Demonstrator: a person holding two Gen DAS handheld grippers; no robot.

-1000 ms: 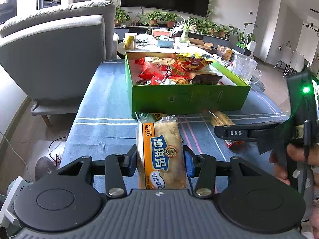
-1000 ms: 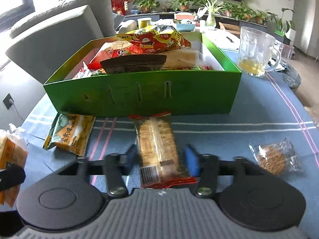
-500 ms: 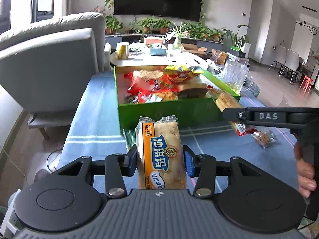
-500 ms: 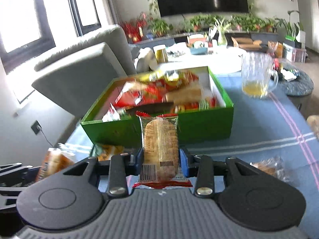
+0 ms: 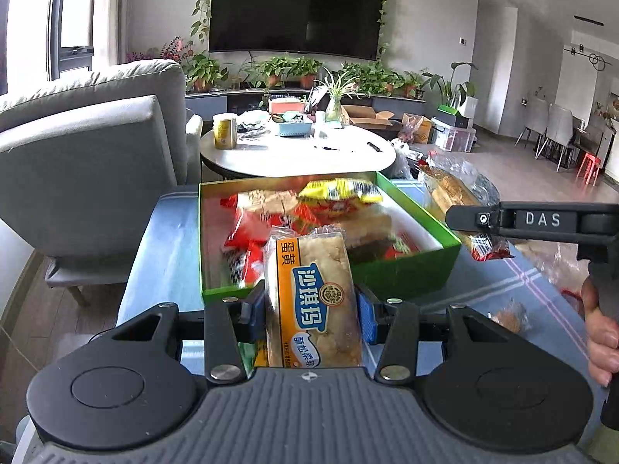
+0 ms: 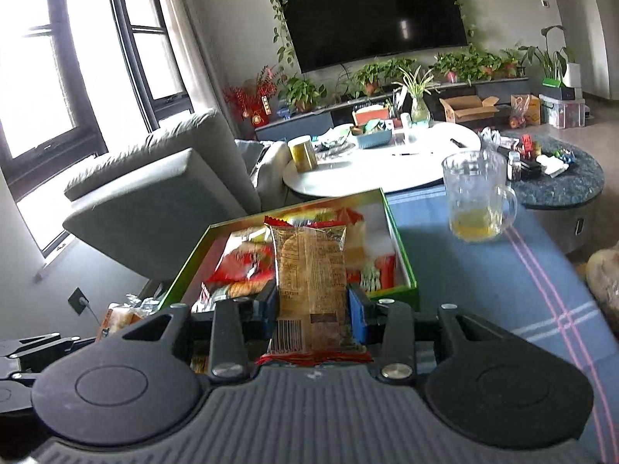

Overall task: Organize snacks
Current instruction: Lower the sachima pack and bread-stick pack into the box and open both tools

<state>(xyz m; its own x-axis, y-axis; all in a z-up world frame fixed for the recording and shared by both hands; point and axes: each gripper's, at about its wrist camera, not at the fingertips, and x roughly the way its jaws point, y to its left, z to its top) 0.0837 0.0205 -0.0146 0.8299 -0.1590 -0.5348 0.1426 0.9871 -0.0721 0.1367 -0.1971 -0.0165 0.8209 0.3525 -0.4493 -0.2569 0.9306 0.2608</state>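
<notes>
Both packets have risen off the blue-clothed desk (image 5: 162, 255) since a second ago and now hang over the near edge of the green box (image 5: 406, 270). The left tongs (image 5: 311, 311) pinch an orange-labelled cake packet (image 5: 313, 294) upright between blue pads. The right tongs (image 6: 311, 311) clamp a red-edged biscuit packet (image 6: 309, 282), its printed back facing the camera. The box, full of red and yellow snack bags, sits on the desk with a glass mug (image 6: 477, 197) just beside its right side. A grey sofa (image 5: 89, 162) and a round white table (image 5: 298, 150) stand beyond.
</notes>
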